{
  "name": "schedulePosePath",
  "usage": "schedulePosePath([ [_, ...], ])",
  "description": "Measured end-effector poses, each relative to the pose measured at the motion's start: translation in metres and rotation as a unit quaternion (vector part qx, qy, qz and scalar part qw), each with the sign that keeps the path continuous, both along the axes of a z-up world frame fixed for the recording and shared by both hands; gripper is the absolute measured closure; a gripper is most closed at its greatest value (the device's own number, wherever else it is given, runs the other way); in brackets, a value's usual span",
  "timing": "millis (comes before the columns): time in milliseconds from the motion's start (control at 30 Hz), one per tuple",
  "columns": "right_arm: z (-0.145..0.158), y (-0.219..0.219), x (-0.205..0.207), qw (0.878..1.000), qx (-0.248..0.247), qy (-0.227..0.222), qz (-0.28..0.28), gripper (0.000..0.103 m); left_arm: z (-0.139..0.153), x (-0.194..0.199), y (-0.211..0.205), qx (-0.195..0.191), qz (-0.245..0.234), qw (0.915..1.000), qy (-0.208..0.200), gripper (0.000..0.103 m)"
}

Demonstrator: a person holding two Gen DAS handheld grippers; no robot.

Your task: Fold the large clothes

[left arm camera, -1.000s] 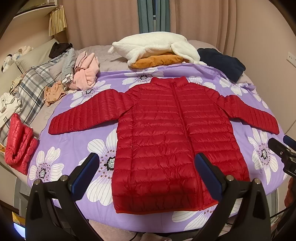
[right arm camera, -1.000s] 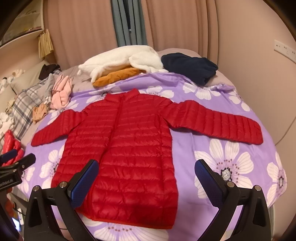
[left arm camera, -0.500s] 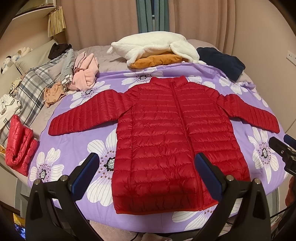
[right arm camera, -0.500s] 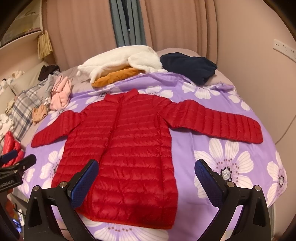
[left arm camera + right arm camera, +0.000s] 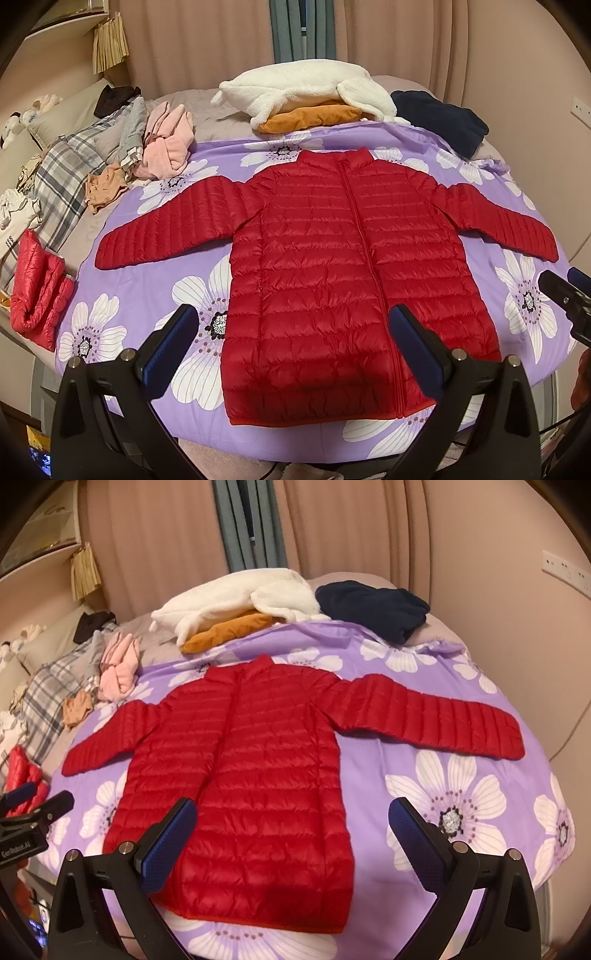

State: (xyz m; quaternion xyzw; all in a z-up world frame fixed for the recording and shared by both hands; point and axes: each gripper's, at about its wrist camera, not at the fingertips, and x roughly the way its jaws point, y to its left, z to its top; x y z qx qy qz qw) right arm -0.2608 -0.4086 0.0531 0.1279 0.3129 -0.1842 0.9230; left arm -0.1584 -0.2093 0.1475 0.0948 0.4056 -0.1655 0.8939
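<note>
Left wrist view: red puffer jacket (image 5: pixel 332 277) lies flat, sleeves toward nine and three o'clock. Left gripper (image 5: pixel 293 347) and right gripper (image 5: pixel 291 830) both gape wide, holding nothing.

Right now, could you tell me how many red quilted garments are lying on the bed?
2: the red jacket spread flat on the floral sheet, and a bundled red garment at the bed's left edge. Others may be buried in the piles.
</note>
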Motion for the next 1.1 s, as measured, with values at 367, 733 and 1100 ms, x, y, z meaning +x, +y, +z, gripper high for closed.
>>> schedulePosePath([
  [367,-0.003,-0.004,-0.005,0.999,0.02,-0.045,-0.003,0.001,-0.011,0.01,0.007,0.015,-0.019,0.9996,0.012,0.0],
  [733,-0.005,-0.007,-0.005,1.0,0.013,-0.02,-0.01,0.001,-0.017,0.005,0.006,0.02,-0.02,0.9995,0.011,0.0],
  [1100,-0.009,-0.013,-0.007,0.999,0.03,-0.016,-0.015,0.001,-0.026,0.0,-0.003,0.031,-0.02,0.9993,0.01,0.0],
])
